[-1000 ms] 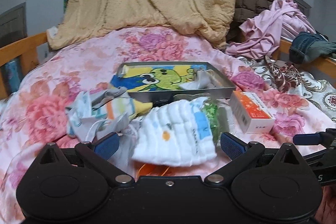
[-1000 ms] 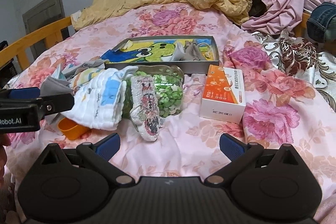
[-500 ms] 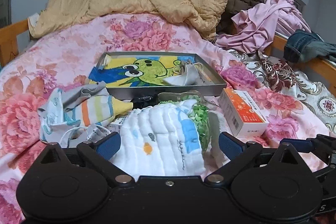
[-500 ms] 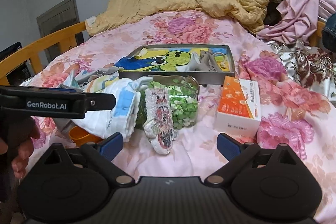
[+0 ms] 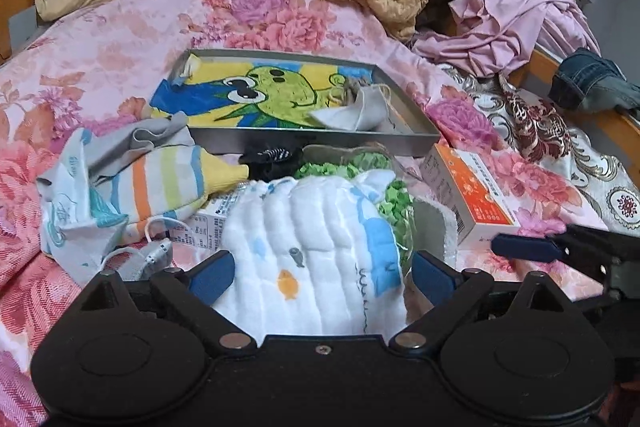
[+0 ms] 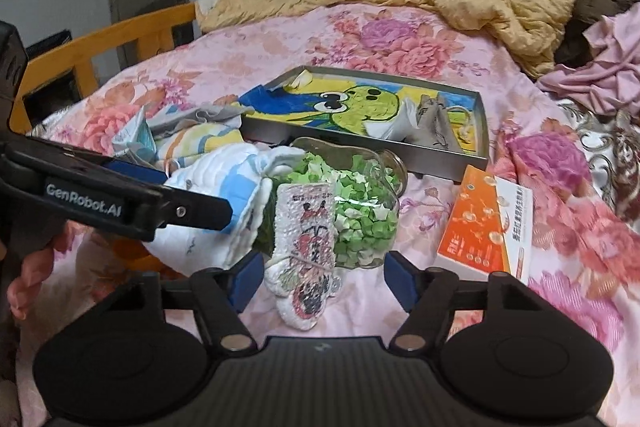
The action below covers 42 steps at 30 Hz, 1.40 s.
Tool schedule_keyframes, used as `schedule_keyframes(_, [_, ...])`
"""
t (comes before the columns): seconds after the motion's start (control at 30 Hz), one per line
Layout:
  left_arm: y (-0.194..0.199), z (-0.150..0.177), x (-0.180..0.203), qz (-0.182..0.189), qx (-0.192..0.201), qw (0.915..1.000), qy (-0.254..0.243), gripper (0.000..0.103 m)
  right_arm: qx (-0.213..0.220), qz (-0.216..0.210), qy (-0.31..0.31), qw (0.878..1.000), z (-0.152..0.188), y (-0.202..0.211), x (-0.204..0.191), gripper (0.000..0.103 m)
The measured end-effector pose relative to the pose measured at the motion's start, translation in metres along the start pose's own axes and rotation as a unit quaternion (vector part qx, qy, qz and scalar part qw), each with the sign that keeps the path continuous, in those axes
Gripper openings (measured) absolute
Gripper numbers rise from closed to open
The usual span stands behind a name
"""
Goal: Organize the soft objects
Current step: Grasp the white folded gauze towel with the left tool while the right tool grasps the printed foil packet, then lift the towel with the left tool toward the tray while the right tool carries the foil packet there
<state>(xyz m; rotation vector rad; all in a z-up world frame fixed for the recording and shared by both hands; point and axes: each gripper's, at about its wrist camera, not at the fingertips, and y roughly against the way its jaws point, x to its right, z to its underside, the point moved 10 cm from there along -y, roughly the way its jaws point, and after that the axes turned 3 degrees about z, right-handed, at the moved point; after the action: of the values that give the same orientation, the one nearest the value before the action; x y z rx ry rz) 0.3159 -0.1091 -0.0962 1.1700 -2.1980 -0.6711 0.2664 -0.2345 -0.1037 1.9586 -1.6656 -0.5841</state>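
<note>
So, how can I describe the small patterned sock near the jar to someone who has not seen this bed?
On the pink floral bedspread, find the grey tray with the green cartoon. In front of it lies a jar of green paper stars. The sock leans against the jar: white, knobbly, with red-and-black print, unlike the smooth white cloth beside it.

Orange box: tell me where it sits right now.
The orange box lies on the floral bedspread, on the right of both wrist views, just right of the jar of green paper stars and in front of the grey tray's near right corner.
</note>
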Motion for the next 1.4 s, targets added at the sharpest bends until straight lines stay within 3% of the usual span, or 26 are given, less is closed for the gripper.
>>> schedule_keyframes(0.1, [-0.004,0.001,-0.001,-0.001,-0.005,1.0000,-0.001,0.095,0.000,-0.010,0.007,1.000,-0.002,-0.005,-0.001,0.069])
schedule_keyframes(0.27, [-0.008,-0.001,-0.004,-0.001,-0.014,0.9999,-0.003,0.095,0.004,-0.022,0.021,1.000,-0.002,-0.006,-0.009,0.056])
schedule_keyframes(0.7, [-0.014,0.003,-0.008,-0.008,-0.031,0.9994,-0.016,0.083,-0.012,-0.034,0.046,0.998,0.006,-0.013,-0.021,0.055])
schedule_keyframes(0.77, [-0.015,0.003,-0.007,-0.011,-0.033,0.9992,-0.017,0.080,-0.015,-0.026,0.045,0.999,0.007,-0.013,-0.020,0.045])
schedule_keyframes(0.87, [-0.015,0.003,-0.007,-0.017,-0.033,0.9992,-0.015,0.070,-0.012,-0.022,0.040,0.999,0.006,-0.012,-0.016,0.030])
schedule_keyframes(1.03, [-0.011,0.004,-0.011,-0.029,-0.034,0.9990,-0.006,0.047,-0.013,-0.012,0.048,0.999,0.008,-0.011,-0.015,0.026])
schedule_keyframes(1.27, [-0.007,0.000,-0.007,-0.045,-0.031,0.9985,0.001,0.031,-0.003,-0.006,0.042,0.999,0.006,-0.008,-0.011,0.016])
schedule_keyframes(1.4, [0.001,-0.004,0.001,-0.047,-0.016,0.9988,-0.002,0.023,0.029,-0.007,0.063,0.998,0.001,0.001,-0.017,0.016])
